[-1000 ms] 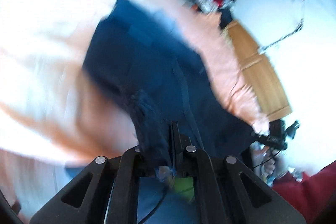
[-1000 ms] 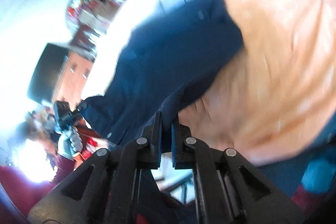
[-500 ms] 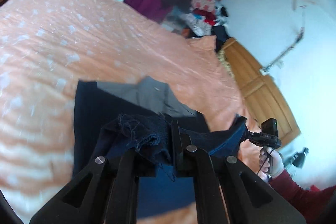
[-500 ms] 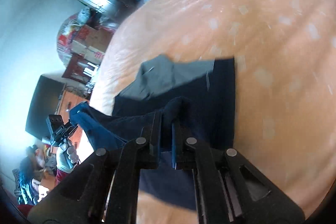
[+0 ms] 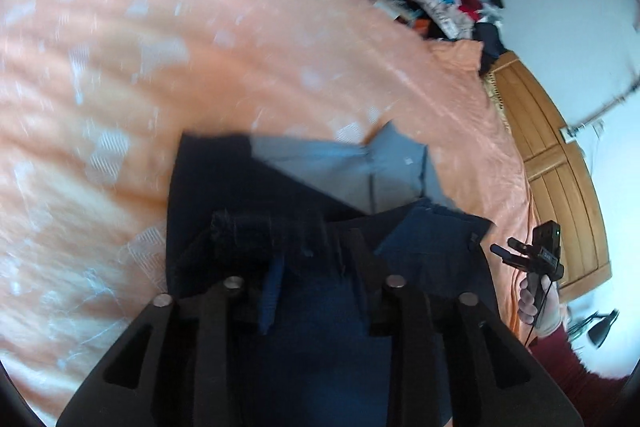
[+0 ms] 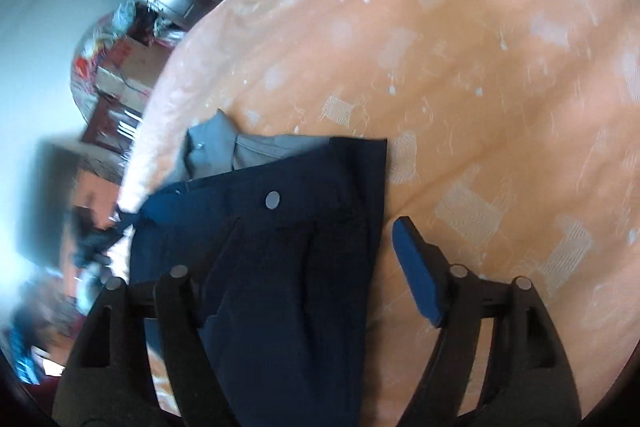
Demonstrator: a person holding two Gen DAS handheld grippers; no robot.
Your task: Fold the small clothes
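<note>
Both hand-held grippers, left [image 5: 310, 259] and right [image 6: 316, 251], have spread, releasing the navy shorts [image 6: 280, 247]; shorts lie folded on the bed [image 6: 480, 87], long axis running away from the cameras.

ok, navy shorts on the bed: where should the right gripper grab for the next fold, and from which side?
Probably the far hem edge of the navy shorts, near the corner by the orange bedspread. That edge lies flat, straight and exposed. Come in low from the bedspread side with the right gripper, fingers open, so one slides under. Avoid the grey lining, which is bunched.
</note>
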